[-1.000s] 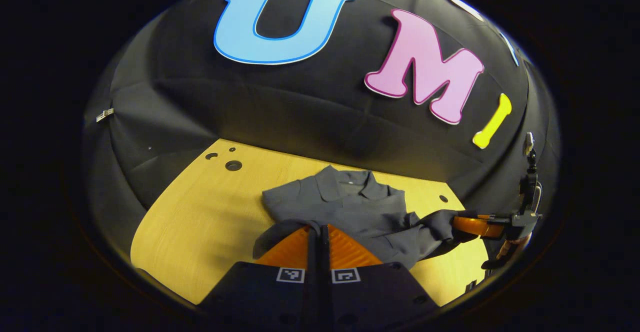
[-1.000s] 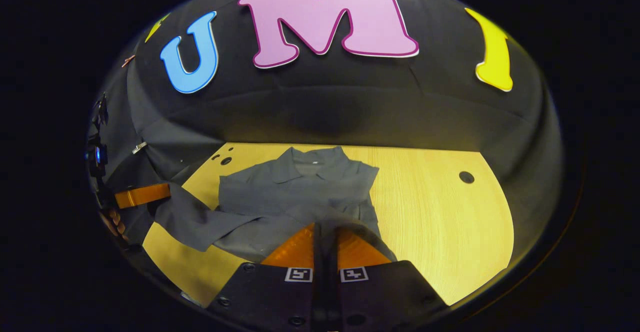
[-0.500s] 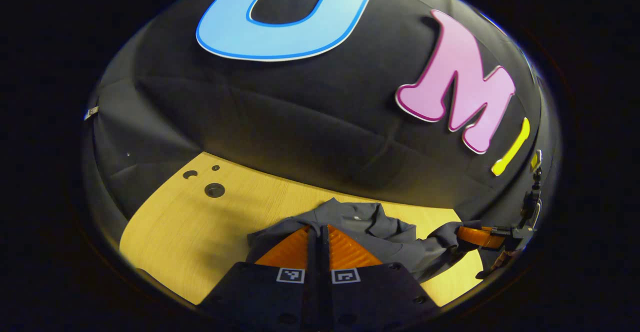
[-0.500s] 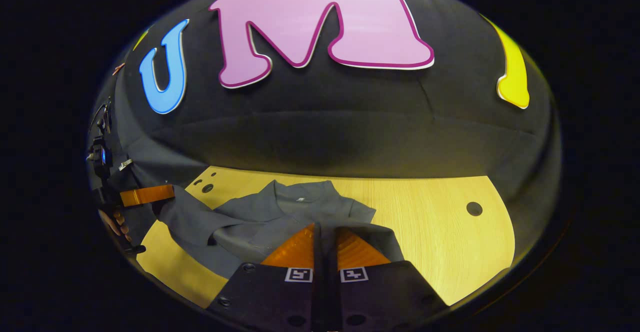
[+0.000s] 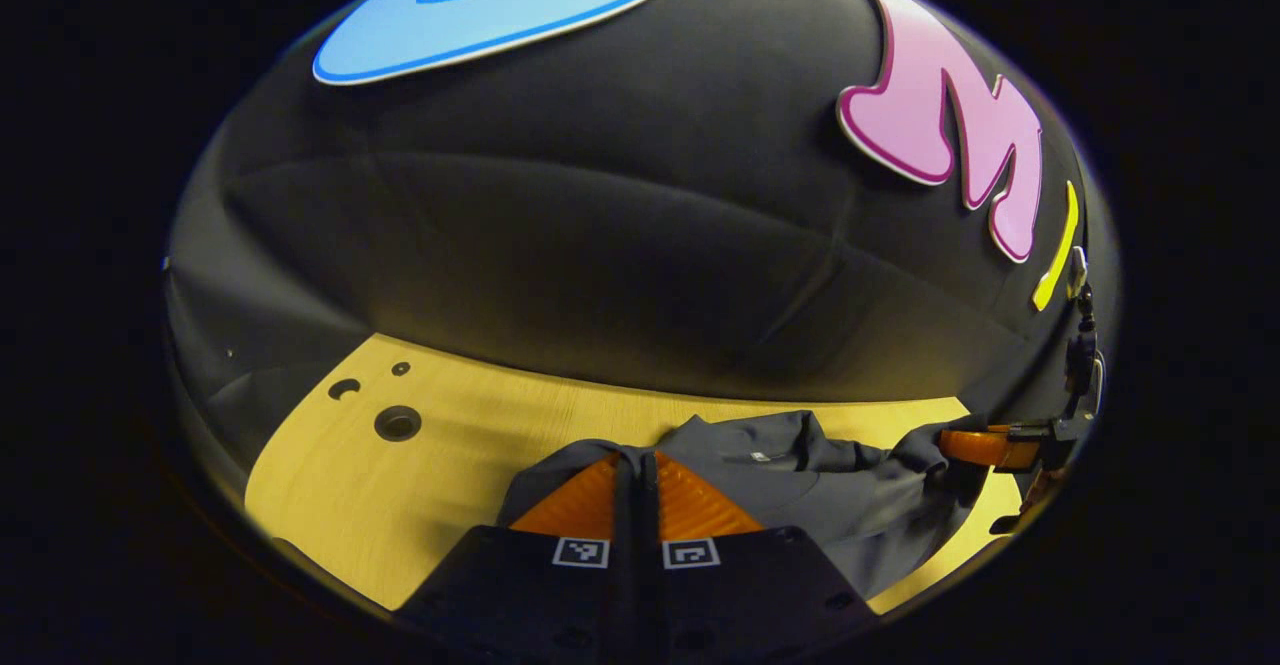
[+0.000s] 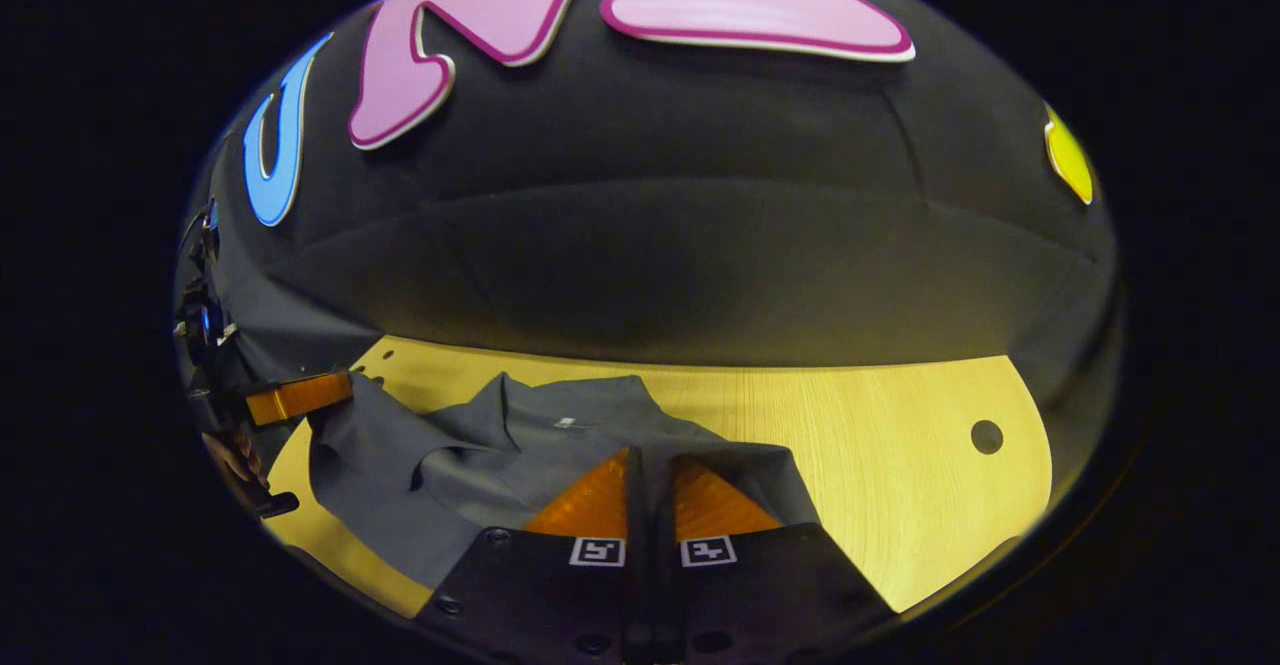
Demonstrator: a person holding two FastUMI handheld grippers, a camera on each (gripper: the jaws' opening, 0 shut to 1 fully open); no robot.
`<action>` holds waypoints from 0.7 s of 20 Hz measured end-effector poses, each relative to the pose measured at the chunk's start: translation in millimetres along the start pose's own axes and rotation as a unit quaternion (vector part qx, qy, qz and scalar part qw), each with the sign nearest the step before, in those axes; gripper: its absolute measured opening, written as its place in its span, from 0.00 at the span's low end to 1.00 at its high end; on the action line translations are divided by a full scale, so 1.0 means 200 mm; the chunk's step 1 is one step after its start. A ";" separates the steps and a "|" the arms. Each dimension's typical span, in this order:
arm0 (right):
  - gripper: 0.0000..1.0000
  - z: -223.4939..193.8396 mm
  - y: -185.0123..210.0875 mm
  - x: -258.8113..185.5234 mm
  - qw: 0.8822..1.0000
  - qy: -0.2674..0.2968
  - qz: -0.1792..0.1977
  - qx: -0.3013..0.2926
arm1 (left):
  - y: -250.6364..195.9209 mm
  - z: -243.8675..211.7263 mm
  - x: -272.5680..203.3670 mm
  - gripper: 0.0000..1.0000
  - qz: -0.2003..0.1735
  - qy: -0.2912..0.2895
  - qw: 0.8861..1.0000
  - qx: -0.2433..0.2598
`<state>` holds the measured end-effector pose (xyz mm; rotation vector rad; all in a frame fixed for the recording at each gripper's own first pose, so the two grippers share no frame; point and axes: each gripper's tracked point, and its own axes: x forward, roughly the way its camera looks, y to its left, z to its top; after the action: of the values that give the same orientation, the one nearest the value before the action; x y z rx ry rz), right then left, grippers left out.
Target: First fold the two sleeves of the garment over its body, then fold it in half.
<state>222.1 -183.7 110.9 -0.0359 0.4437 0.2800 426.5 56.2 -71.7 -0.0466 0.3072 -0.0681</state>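
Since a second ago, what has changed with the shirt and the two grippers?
Both grippers, left gripper and right gripper, carried the shirt hem forward toward the collar, so less cloth lies flat. Both stayed shut on the cloth; the table is unchanged.

Left gripper (image 5: pixel 637 457) pinches the grey shirt (image 5: pixel 800 485) on the table (image 5: pixel 450 465); right gripper (image 5: pixel 975 445) grips its far-right edge.

The bench (image 6: pixel 880 445) has a light wooden top with some round holes (image 5: pixel 397 423). A grey garment (image 6: pixel 520 435) lies on it, rumpled, collar toward the wall.
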 end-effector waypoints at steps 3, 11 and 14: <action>0.21 -0.05 -0.03 0.04 1.000 0.015 -0.005 0.012 | 0.03 -0.07 0.02 0.14 0.021 0.020 1.000 0.005; 0.92 0.03 -0.07 -0.20 0.998 0.005 -0.008 0.054 | 0.00 0.09 -0.28 0.70 0.048 -0.008 0.997 0.059; 0.99 0.10 -0.11 -0.41 0.998 -0.026 -0.030 0.038 | -0.08 0.19 -0.50 0.76 0.040 -0.036 0.994 0.093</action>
<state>164.5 -223.7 163.5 0.0323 0.4012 0.2041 342.1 48.8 -4.3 0.1481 0.2286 -0.0145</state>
